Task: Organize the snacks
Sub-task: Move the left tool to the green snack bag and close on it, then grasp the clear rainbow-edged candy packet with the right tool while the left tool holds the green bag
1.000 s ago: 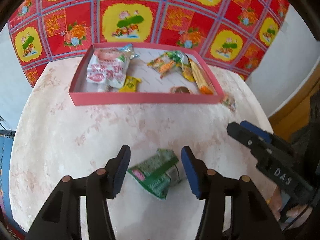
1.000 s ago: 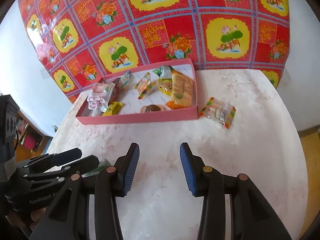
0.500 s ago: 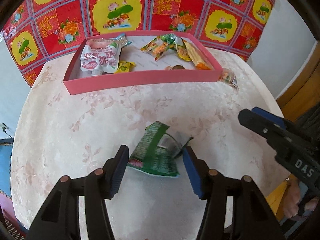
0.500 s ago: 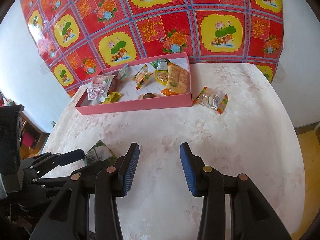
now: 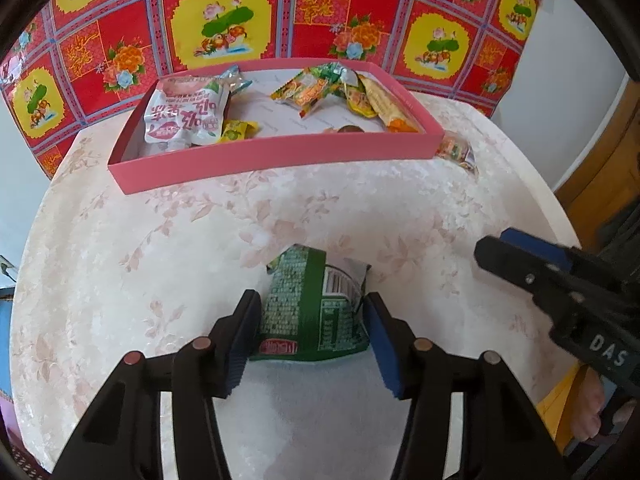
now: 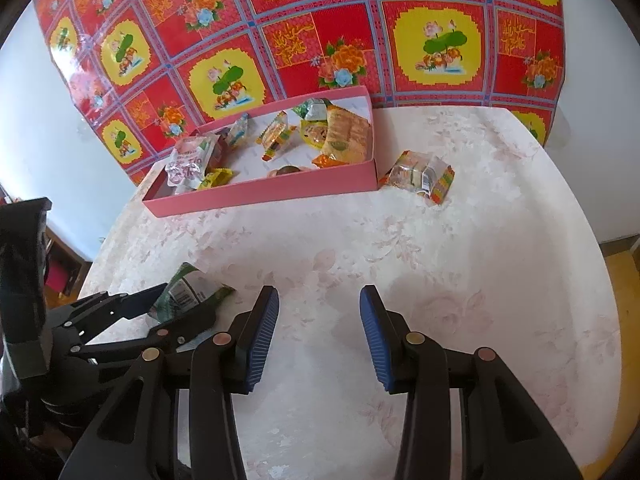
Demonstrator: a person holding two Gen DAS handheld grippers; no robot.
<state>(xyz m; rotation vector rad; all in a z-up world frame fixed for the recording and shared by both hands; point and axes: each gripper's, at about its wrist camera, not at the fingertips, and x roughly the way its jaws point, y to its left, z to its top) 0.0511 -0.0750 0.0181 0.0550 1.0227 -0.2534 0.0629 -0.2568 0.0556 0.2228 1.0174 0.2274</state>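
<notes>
The round floral table (image 5: 160, 240) stands against a red patterned wall cloth (image 5: 280, 8). The left gripper (image 5: 312, 332), angled downward, has been closing; its pads touch the green snack packet (image 5: 312, 304) on the table. The right gripper (image 6: 318, 336) hovers partly open, empty.

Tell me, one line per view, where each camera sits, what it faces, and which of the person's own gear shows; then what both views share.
Left wrist: on the left gripper, angled down at the green snack packet between its fingers; the right gripper shows at right.
Right wrist: on the right gripper, angled down over bare table; the left gripper shows at lower left.
Shared: green packet, pink tray, the loose packet beside the tray.
</notes>
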